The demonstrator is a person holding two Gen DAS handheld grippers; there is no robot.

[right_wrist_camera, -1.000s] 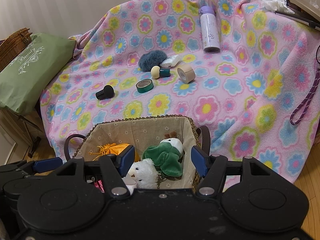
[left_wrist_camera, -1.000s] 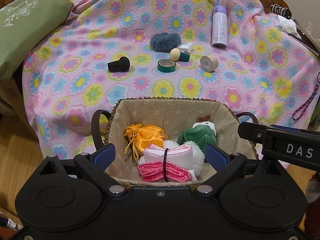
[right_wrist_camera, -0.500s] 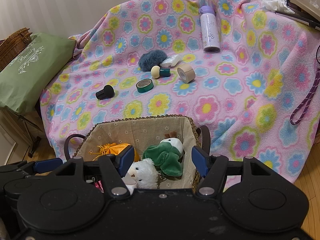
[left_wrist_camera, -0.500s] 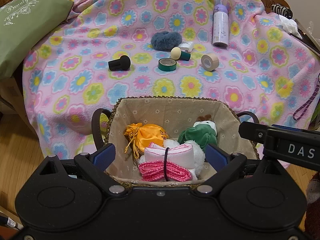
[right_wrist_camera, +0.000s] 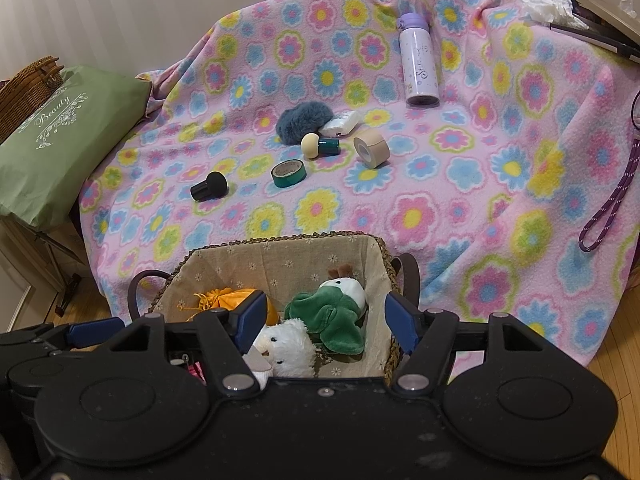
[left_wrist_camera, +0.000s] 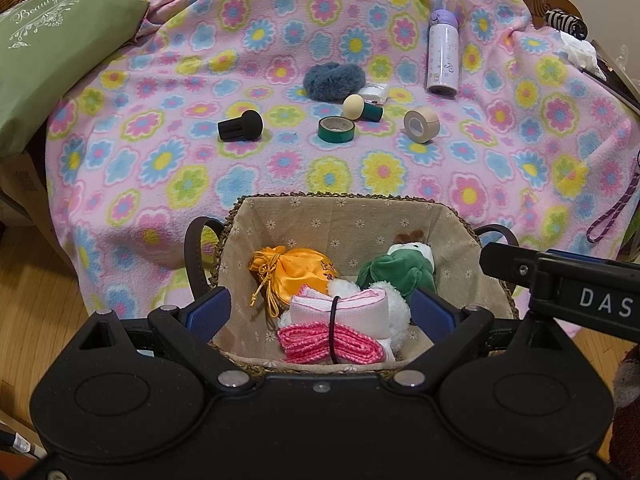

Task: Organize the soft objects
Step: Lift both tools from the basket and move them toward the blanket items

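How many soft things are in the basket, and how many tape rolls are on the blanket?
Plush toys: 2, green and white
Orange pouch: 1
Cloth bundle: 1
Tape rolls: 2, green and beige
Total: 6

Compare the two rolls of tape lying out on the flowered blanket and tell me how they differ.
The green tape roll is dark teal; the beige tape roll is pale tan. The green tape roll lies flat with its hole facing up, while the beige tape roll stands on its edge with its hole facing sideways. The green tape roll is a narrower band; the beige tape roll looks wider. Both are ring-shaped and rest on the blanket, outside the basket.
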